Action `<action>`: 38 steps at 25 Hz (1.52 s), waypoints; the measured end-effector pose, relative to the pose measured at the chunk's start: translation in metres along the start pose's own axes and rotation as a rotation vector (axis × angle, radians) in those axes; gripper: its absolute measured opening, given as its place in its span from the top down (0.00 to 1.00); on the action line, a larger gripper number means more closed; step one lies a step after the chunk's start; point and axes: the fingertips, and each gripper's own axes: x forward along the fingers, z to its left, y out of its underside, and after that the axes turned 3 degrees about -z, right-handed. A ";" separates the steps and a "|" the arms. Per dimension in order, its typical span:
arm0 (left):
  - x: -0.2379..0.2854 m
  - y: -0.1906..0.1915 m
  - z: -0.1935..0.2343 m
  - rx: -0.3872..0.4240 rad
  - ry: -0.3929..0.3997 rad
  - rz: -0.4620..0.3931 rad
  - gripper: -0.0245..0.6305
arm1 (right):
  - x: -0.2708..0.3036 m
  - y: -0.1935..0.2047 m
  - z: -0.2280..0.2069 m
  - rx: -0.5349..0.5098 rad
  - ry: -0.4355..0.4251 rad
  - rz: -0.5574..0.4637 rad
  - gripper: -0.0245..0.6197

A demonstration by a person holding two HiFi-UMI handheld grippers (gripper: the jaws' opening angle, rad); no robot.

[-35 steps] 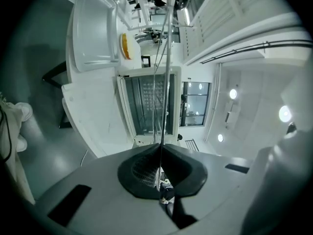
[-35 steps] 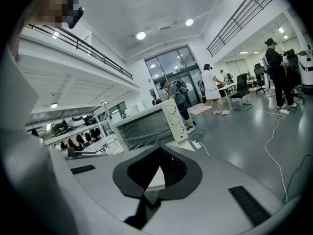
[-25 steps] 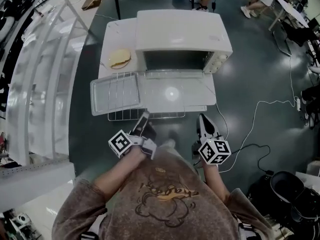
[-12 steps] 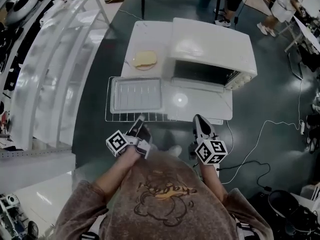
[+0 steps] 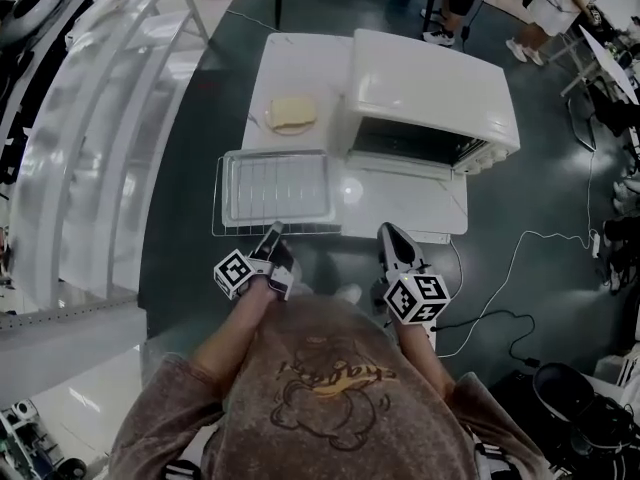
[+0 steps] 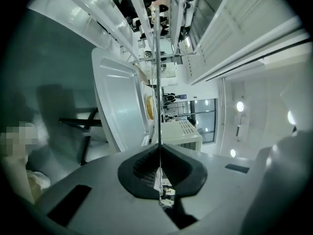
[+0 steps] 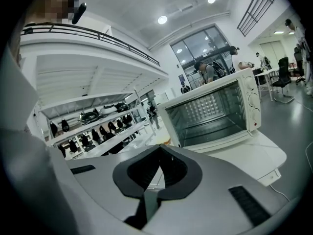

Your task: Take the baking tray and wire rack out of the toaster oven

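Dark grey polished floor point(image 5: 520, 168) crossed by a thin white cable point(image 5: 540, 234). Small white rectangular table point(image 5: 295, 63) at centre, long white tiered shelving point(image 5: 90, 138) at left. Round ceiling lights point(image 7: 163, 19) and a tall glazed window wall point(image 7: 200, 45) beyond.

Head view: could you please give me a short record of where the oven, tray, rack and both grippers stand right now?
toaster oven: on the white table, cavity empty
oven door: open, lying flat
baking tray: out of the oven, resting on the wire rack, left of the door
wire rack: under the tray, near edge over the table's front edge
left gripper: shut on the rack's near edge
right gripper: shut, empty, in front of the door
bread: behind the tray
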 end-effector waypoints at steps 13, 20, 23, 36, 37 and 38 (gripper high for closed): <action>0.016 -0.012 0.037 -0.071 -0.062 0.008 0.96 | 0.002 0.001 0.008 -0.015 0.035 0.007 0.96; 0.017 -0.007 0.045 -0.127 -0.114 0.050 0.96 | 0.007 0.002 0.008 -0.017 0.030 0.007 0.96; 0.016 -0.002 0.051 -0.138 -0.137 0.067 0.96 | 0.009 0.003 0.007 -0.012 0.028 0.010 0.96; 0.014 0.003 0.071 -0.180 -0.190 0.074 0.93 | 0.002 0.007 0.000 -0.003 0.050 0.018 0.96; 0.013 0.004 0.071 -0.187 -0.197 0.083 0.93 | 0.001 0.007 -0.001 -0.003 0.052 0.018 0.96; 0.012 0.006 0.070 -0.193 -0.202 0.092 0.93 | 0.001 0.007 0.000 -0.004 0.052 0.018 0.96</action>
